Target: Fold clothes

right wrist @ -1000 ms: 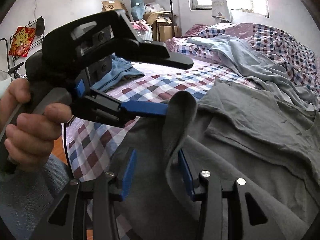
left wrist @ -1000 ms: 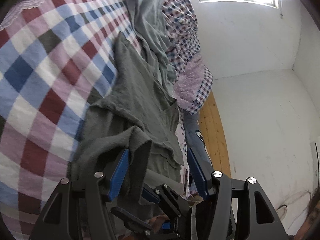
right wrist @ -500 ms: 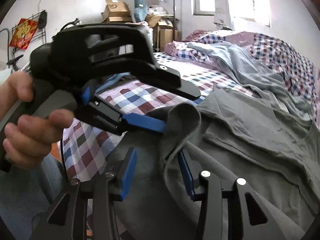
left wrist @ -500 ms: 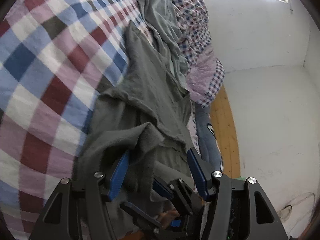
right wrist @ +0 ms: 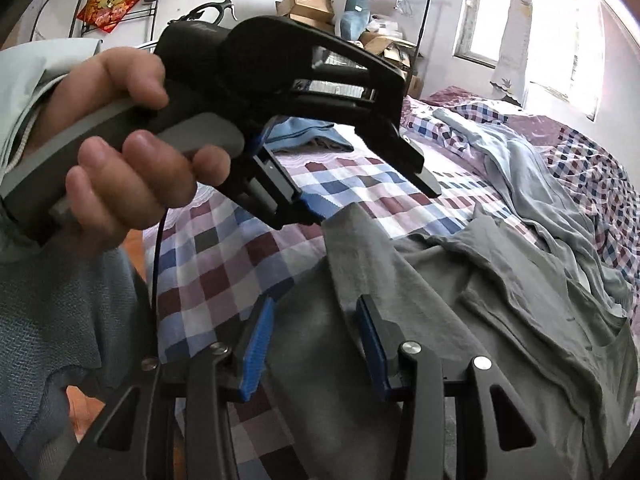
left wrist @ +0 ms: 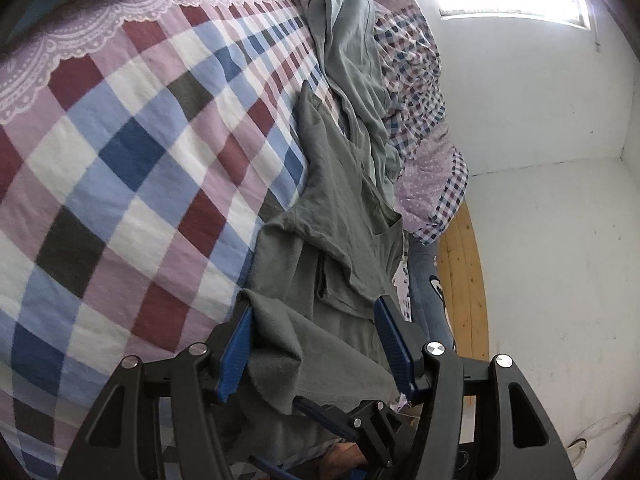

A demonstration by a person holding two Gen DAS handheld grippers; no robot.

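**Grey T-shirt lifted by its hem over the bed**

A checked bed (left wrist: 132,168) is seen, with the grey T-shirt (right wrist: 500,320) spread across it. The hem is raised. The left gripper (left wrist: 312,344) stands spread, cloth draped against one pad. The right gripper (right wrist: 316,344) is likewise spread around a fold.

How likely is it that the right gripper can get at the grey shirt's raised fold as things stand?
Quite likely, yes: the right gripper is open, and the fold of the grey shirt rises between its fingers, with nothing blocking.

Black hand-held gripper (right wrist: 316,344), blue pads (right wrist: 256,344), silver screws
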